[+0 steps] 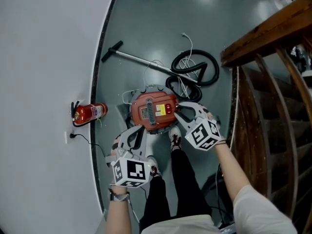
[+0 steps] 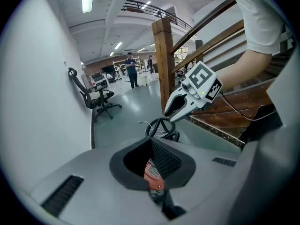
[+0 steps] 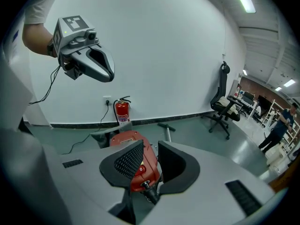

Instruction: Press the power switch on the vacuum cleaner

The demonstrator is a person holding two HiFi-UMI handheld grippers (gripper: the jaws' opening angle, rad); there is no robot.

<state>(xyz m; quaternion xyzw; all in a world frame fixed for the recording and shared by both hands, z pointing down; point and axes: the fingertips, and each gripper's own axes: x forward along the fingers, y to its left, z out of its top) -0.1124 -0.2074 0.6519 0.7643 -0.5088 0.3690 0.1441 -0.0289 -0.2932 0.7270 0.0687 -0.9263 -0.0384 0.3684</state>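
Observation:
The red vacuum cleaner (image 1: 153, 110) stands on the grey floor in front of the person's feet. My left gripper (image 1: 138, 129) hangs over its near left edge, and its pads meet at the tips with nothing held. In the left gripper view a strip of the vacuum cleaner (image 2: 152, 172) shows through the slit behind the left gripper's (image 2: 151, 142) tips. My right gripper (image 1: 178, 106) hovers at the near right edge of the machine. Its jaws stand apart in the right gripper view (image 3: 150, 144), framing the red body (image 3: 124, 138) and a small switch (image 3: 141, 168). Neither gripper touches the machine.
A black hose coil (image 1: 195, 68) and a metal wand (image 1: 141, 60) lie beyond the vacuum. A fire extinguisher (image 1: 90, 112) stands by the white wall on the left, near a socket. A wooden staircase (image 1: 268, 82) rises on the right. An office chair (image 2: 96, 97) stands further off.

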